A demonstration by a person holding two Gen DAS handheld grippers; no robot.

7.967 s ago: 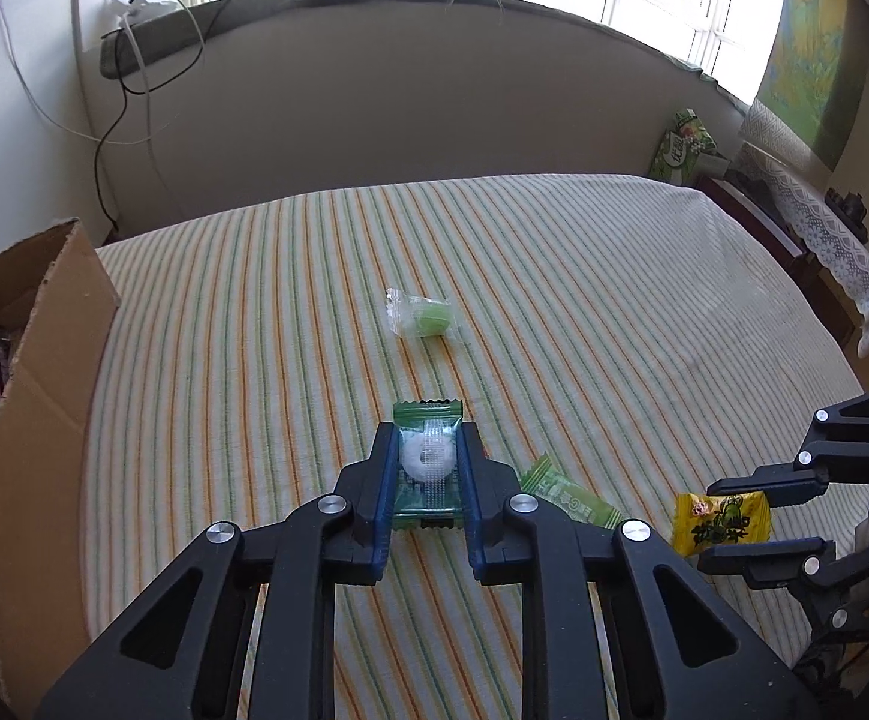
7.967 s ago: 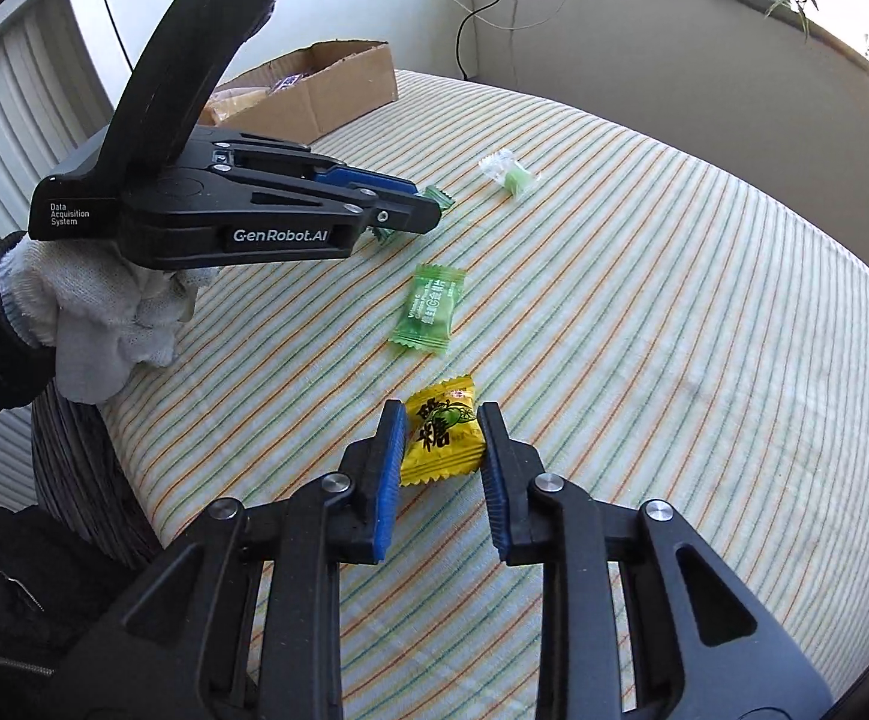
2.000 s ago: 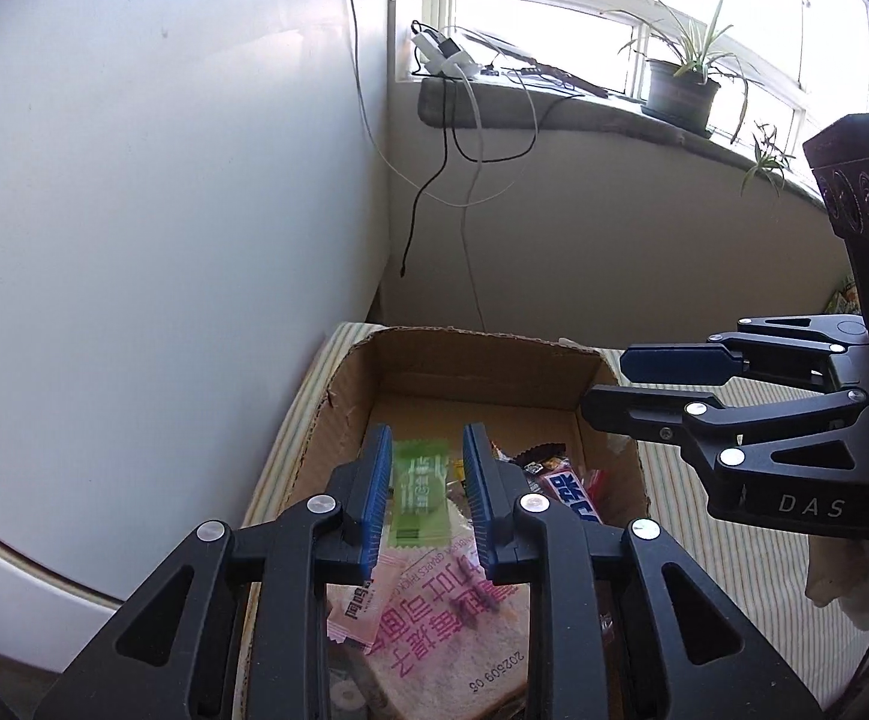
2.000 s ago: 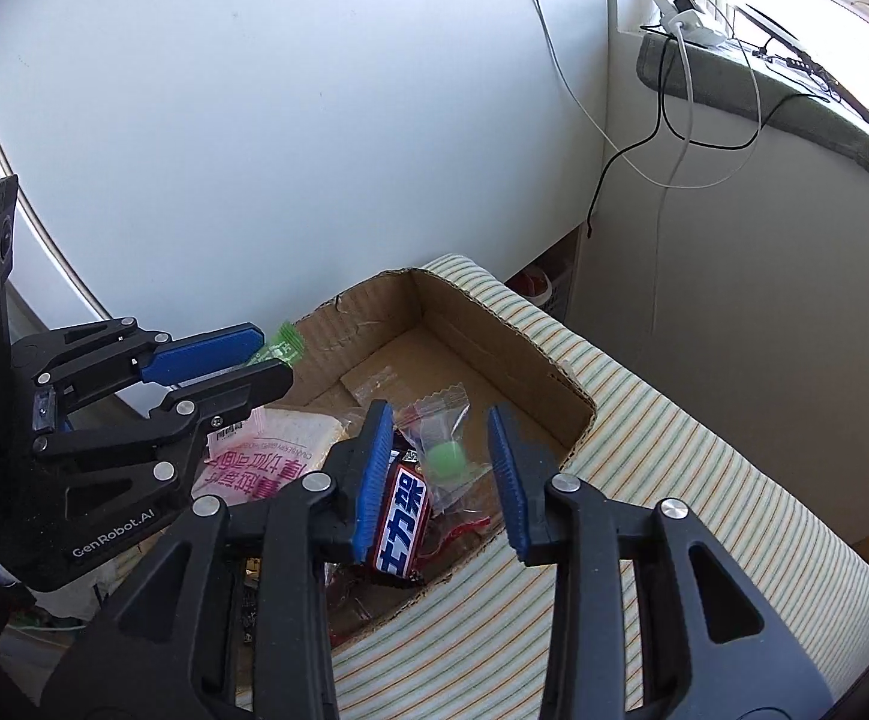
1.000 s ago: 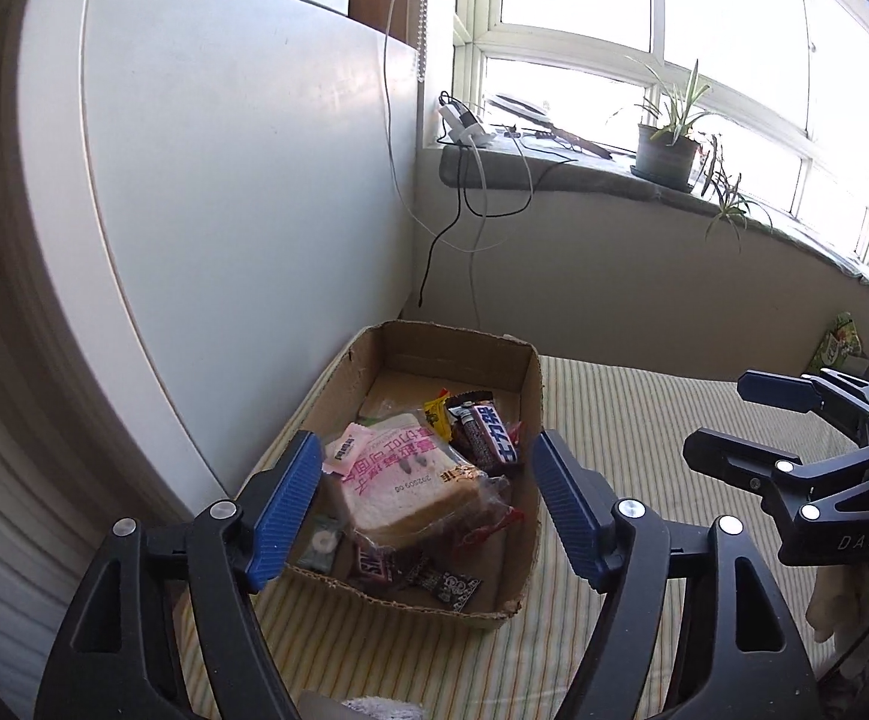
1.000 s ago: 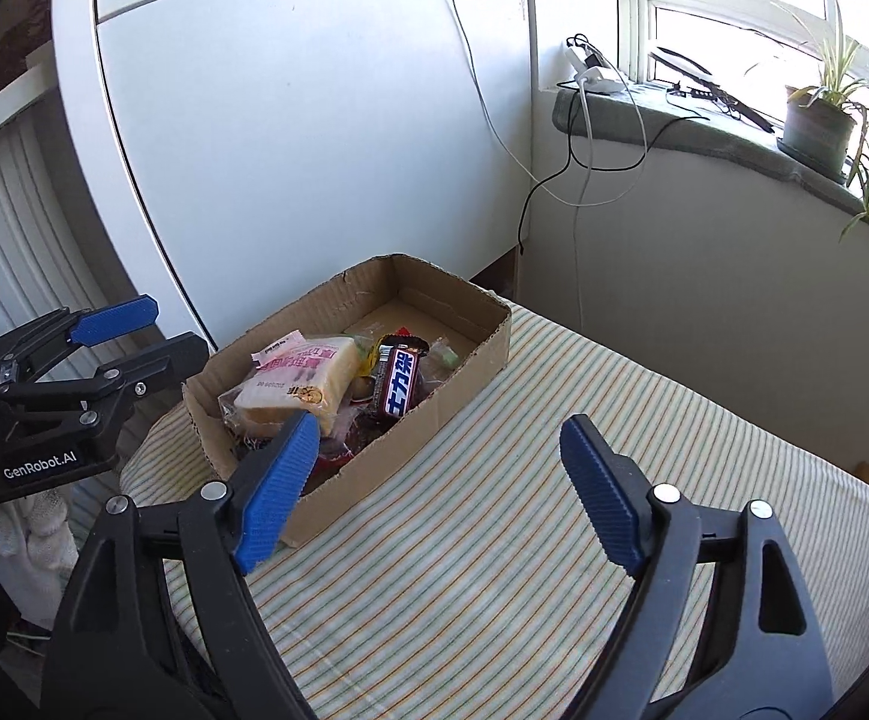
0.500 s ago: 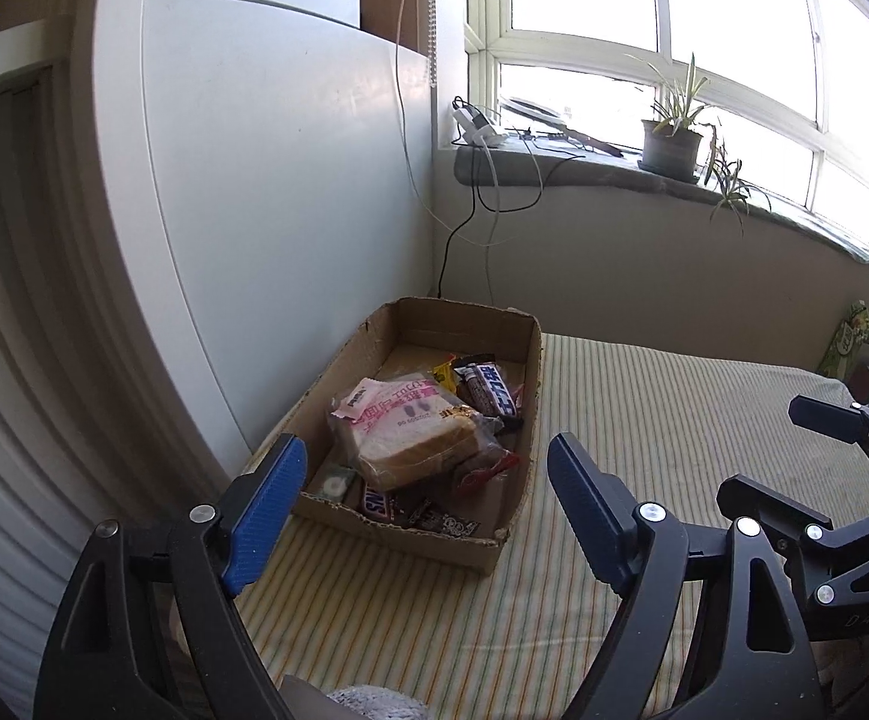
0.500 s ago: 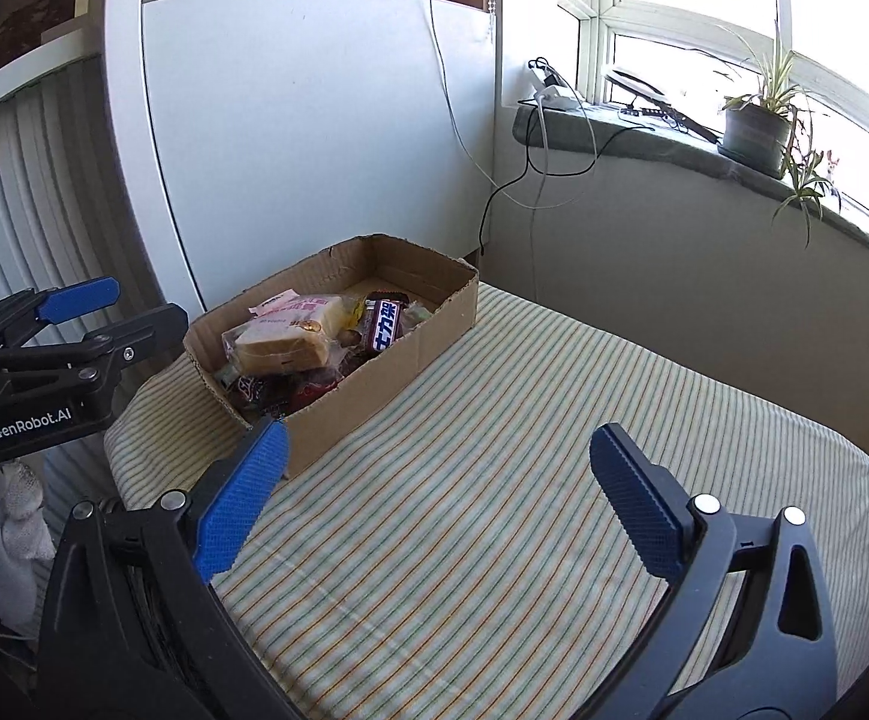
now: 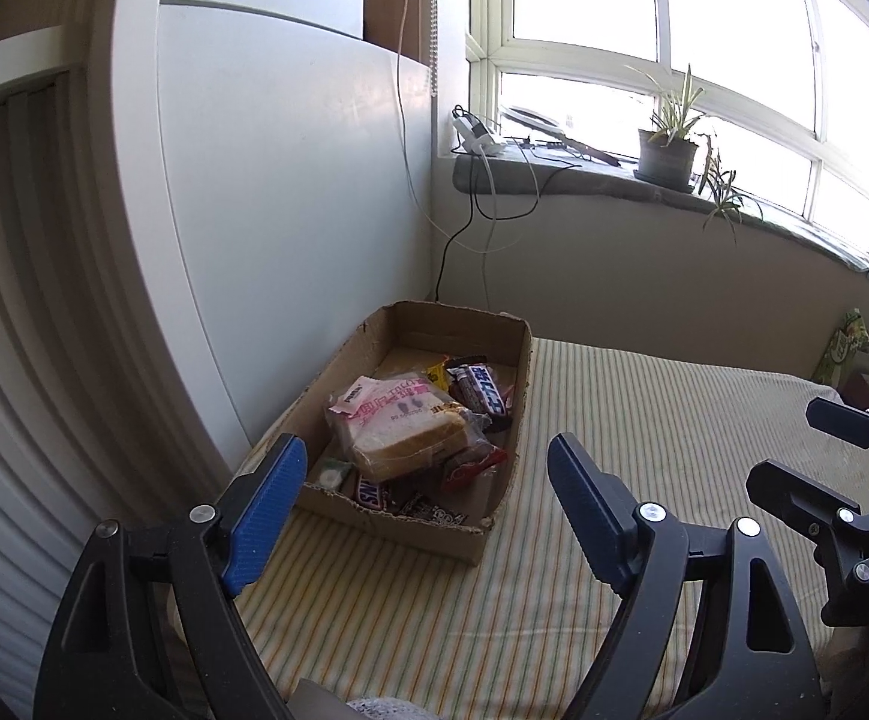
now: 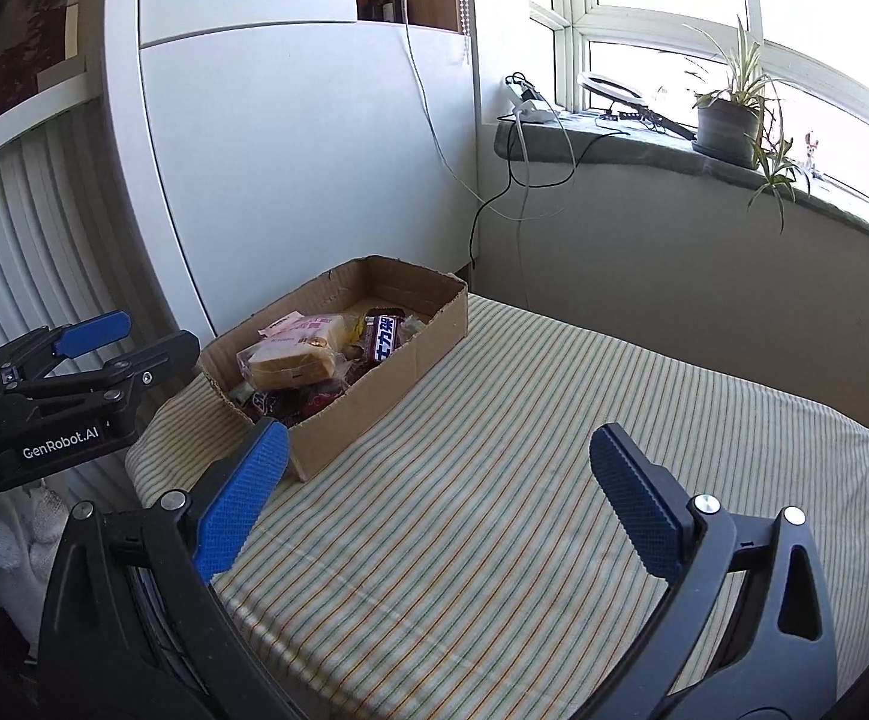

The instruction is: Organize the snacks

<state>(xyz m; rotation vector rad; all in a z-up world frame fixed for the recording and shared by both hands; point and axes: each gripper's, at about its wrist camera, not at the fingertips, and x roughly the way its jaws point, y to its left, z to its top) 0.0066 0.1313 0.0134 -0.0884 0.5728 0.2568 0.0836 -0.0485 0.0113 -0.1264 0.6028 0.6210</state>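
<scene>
A cardboard box (image 9: pixel 518 384) (image 10: pixel 428 336) stands at the left end of the striped table (image 9: pixel 644 432) (image 10: pixel 524 480). It holds a wrapped bread slice (image 9: pixel 398 426) (image 10: pixel 296 354), a Snickers bar (image 9: pixel 485 387) (image 10: pixel 383 333) and several other small snacks. My left gripper (image 9: pixel 428 468) is wide open and empty, raised before the box; it also shows in the right wrist view (image 10: pixel 134 336). My right gripper (image 10: pixel 434 462) is wide open and empty above the table, to the right of the box; it also shows in the left wrist view (image 9: pixel 806 450).
A white cabinet wall (image 9: pixel 290 228) stands right behind the box. A grey windowsill (image 10: pixel 644 150) carries a potted plant (image 10: pixel 725 120), a power strip and cables. A green packet (image 9: pixel 848 348) lies at the table's far right.
Both grippers let go of their candies over the box, opened wide and pulled back up and away from it. The box now looks smaller and farther off.
</scene>
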